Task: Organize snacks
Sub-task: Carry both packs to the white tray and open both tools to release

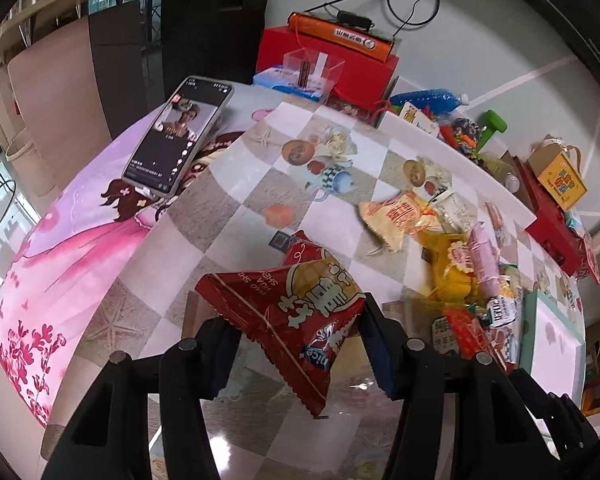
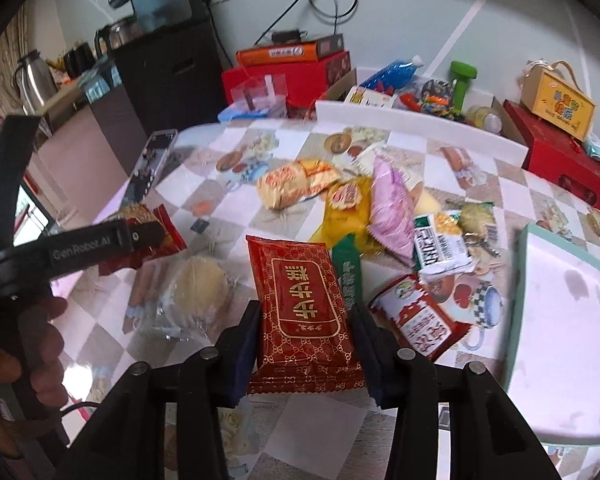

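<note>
On the checked oilcloth table (image 2: 308, 420), two items in hand, the rest loose.

Item 1: red crinkled snack bag (image 1: 300, 312), foil-type film with serrated seams, puffed and pillow-shaped. Left gripper (image 1: 296, 332) closed on it across its middle, bag tilted and apparently lifted clear of the table. Judged very light, slippery, contents likely crushable; best held at the body with a gentle squeeze, or by the flat sealed edge.

Item 2: flat red packet with gold lattice print (image 2: 304, 312), rectangular, glossy wrapper. Right gripper (image 2: 304, 344) closed on its two long sides near the lower end. Judged light and fairly stiff, probably a cake bar inside; its flat sides give the firmest purchase.

Unsorted heap: yellow bag (image 2: 340, 208), pink-lilac pouch (image 2: 392, 204), cream-orange packet (image 2: 288, 184), green-and-white packet (image 2: 440, 248), red-and-white sachet (image 2: 416, 320), all soft film, overlapping. A clear-wrapped pale round cake (image 2: 196, 284) lies apart, left.

Also present: a white tray with teal rim (image 2: 520, 280) at right, a phone (image 1: 180, 140) propped far left.
</note>
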`<state>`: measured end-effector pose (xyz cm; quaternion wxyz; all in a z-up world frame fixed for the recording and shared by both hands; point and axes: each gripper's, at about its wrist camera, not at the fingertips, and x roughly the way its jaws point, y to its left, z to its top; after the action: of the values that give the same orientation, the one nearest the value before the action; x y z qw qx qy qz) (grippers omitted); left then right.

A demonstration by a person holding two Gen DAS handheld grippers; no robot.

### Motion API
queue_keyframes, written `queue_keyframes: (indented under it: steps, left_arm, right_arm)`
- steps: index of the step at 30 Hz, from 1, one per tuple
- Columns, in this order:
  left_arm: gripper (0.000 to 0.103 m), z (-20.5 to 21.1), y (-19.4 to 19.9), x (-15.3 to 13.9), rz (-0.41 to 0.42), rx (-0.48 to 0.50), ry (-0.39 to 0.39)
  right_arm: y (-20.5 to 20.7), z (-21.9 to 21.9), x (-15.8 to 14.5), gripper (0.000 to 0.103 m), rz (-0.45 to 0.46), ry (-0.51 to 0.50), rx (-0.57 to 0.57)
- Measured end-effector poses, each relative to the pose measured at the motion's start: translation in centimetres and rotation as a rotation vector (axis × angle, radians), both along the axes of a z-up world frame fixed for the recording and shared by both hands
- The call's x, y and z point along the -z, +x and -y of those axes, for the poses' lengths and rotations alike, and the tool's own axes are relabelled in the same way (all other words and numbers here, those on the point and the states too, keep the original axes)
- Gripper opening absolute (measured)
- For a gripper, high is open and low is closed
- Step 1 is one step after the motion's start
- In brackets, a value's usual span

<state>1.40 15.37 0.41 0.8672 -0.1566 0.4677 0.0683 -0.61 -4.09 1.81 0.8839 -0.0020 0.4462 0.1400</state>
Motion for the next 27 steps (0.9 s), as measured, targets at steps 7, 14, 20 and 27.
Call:
queue_keyframes:
  steps: [7, 14, 20, 27]
  left_arm:
    - [0.058, 1.7, 0.0, -1.9, 0.063, 0.028, 0.001]
    - [0.058, 4.9, 1.2, -2.4, 0.071, 0.099, 0.010]
    - [0.058, 9.5, 2.5, -3.4, 0.101, 0.221, -0.001]
    - [0.058, 17.3, 3.6, -4.0, 0.106, 0.421, -0.015]
  right_arm:
    - [-0.4, 2.0, -1.9, 0.048, 0.054, 0.041, 0.041]
    - [0.0, 5.2, -2.3, 0.048, 0.072, 0.049, 0.122]
    - [0.0, 10.5, -2.7, 0.048, 0.093, 0.058, 0.262]
    - [-1.0, 19.2, -2.4, 0.048, 0.091, 0.035, 0.515]
